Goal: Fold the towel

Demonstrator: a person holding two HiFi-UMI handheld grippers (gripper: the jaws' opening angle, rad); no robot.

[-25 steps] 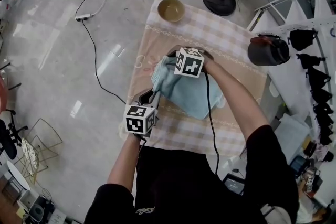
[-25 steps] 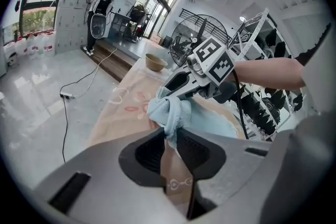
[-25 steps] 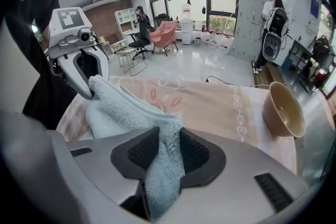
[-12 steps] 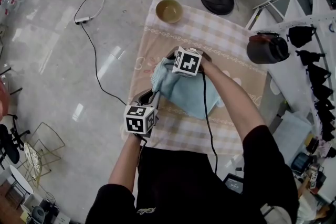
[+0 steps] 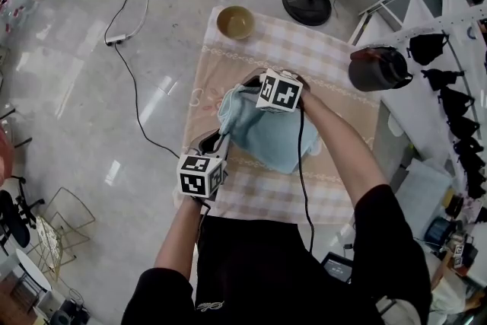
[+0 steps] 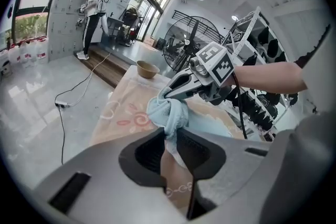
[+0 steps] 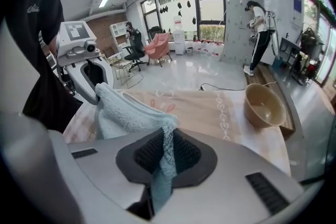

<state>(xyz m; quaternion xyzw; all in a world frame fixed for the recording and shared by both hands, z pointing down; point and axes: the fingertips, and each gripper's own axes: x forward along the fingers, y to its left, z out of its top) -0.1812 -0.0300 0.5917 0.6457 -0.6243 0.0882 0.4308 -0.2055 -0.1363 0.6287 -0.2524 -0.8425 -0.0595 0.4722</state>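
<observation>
Both gripped: left tool (image 5: 221, 141) was nearly closed on the towel (image 5: 266, 135) corner at its 8 o'clock. The right tool (image 5: 249, 84) had just been closing and pinched the bunched edge at 11 o'clock, with the rest of the cloth lying mid-desk (image 5: 228, 198). Risk: the right bite looked thin, so pulling taut could strip that edge free or drag the fold crooked toward the bowl (image 5: 235, 22) at 11 o'clock.

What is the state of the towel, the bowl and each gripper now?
towel: bunched, not folded, gripped at two places over the tablecloth.
left gripper: shut on the towel.
right gripper: jaws have just been closing, now shut on the towel.
bowl: upright, empty, at the tablecloth's far corner.
</observation>
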